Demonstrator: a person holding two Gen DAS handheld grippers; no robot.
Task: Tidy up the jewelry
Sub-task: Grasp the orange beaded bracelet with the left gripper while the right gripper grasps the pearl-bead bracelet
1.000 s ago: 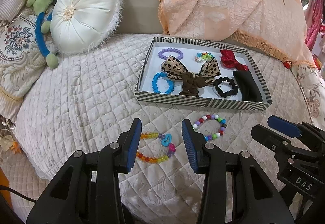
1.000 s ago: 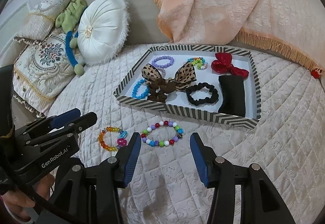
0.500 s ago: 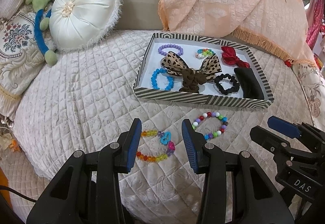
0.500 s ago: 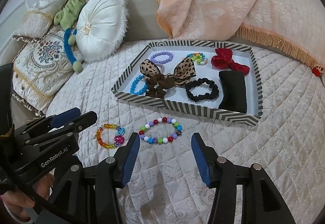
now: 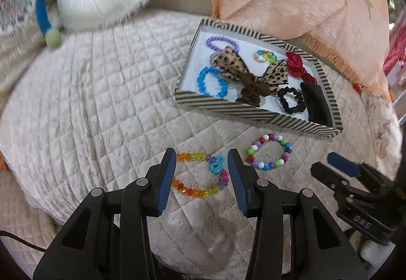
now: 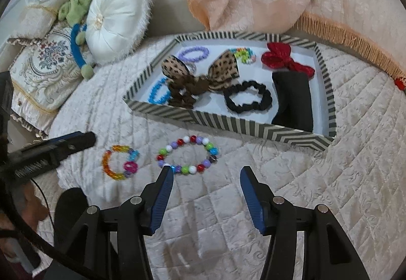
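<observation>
**Two bracelets wait on the bed, just outside the tray**

The amber bracelet (image 5: pixel 200 173) lies flat on the quilted bed (image 5: pixel 88 102), right between the fingers of the left gripper (image 5: pixel 201 173), whose jaws stand spread with nothing pinched. That framing looks like a line-up for a pick. The bead bracelet (image 6: pixel 187 155) lies at 3 o'clock of the amber one, near it but apart. The right gripper (image 6: pixel 206 187) hovers short of it; its left fingertip is close to the near beads, whether touching I cannot tell. Its jaws are spread and opening, nothing between them.

The striped tray (image 6: pixel 228 125) sits at 12 o'clock of both bracelets, its near wall a low edge they would likely have to clear. Inside, the leopard bow (image 6: pixel 200 77), blue bracelet (image 6: pixel 158 93), black scrunchie (image 6: pixel 248 99) and black pouch (image 6: pixel 293 99) crowd the front. Bare floor shows mainly around the small rainbow bracelet (image 6: pixel 243 55).

Open quilt lies at 9 o'clock. The two grippers work side by side and close, so they could collide.
</observation>
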